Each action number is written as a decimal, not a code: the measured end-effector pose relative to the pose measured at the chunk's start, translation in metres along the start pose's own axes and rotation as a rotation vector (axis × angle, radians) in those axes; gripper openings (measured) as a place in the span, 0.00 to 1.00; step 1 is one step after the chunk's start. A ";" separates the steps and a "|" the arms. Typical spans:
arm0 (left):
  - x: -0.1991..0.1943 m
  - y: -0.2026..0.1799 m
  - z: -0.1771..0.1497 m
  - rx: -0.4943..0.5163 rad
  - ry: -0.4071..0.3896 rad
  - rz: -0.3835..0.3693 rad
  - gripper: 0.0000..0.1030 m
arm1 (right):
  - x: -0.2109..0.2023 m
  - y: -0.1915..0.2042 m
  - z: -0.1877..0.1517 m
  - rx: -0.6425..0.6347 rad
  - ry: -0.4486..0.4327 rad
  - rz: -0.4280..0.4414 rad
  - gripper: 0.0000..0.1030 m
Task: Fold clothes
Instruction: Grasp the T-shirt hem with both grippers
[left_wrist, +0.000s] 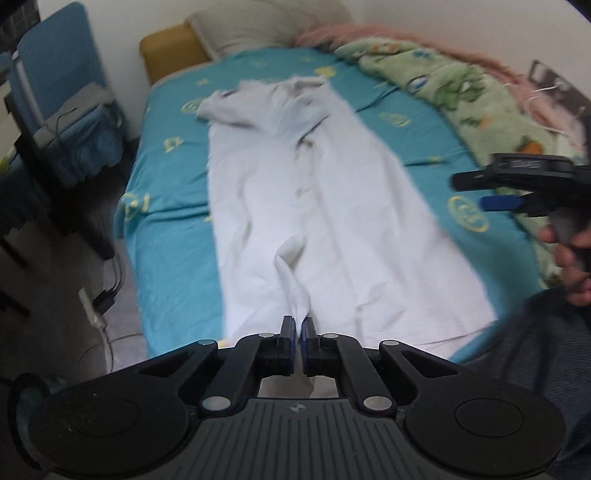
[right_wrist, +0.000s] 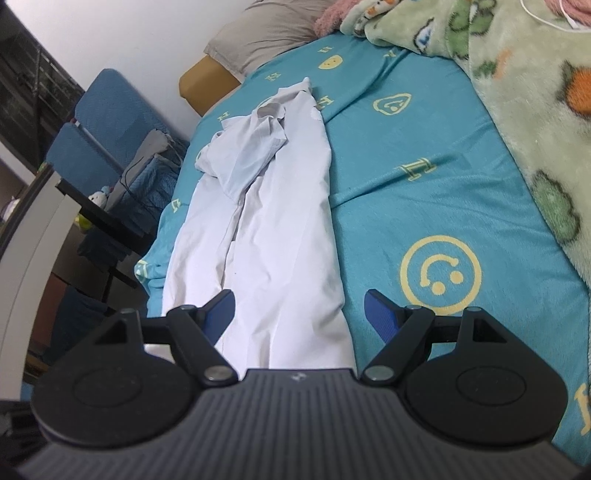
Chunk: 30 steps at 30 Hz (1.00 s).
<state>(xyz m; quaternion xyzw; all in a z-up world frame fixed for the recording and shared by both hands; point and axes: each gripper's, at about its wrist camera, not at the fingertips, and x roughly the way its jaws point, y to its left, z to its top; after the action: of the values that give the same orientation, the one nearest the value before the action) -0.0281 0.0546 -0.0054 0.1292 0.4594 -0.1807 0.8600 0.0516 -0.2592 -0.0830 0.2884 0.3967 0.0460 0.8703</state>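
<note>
Lying on one bed (right_wrist: 424, 147), one white garment (right_wrist: 280, 240).

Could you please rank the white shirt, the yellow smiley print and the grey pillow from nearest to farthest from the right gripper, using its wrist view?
From the right gripper:
1. White shirt, lying between its open fingers.
2. Yellow smiley print, just beyond the right-hand finger.
3. Grey pillow, at the bed's far end.
</note>
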 end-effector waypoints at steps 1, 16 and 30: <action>-0.005 -0.007 -0.002 0.021 -0.013 -0.003 0.04 | 0.000 -0.001 0.000 0.005 0.004 -0.001 0.76; -0.031 -0.003 -0.009 -0.242 -0.213 -0.204 0.03 | 0.010 -0.014 -0.006 0.062 0.070 -0.014 0.76; 0.046 0.007 -0.028 -0.426 0.068 -0.384 0.57 | 0.013 -0.020 -0.019 0.145 0.192 0.047 0.76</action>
<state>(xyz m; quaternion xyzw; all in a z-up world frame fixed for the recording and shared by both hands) -0.0226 0.0632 -0.0591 -0.1378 0.5317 -0.2352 0.8019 0.0442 -0.2625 -0.1122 0.3543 0.4734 0.0651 0.8038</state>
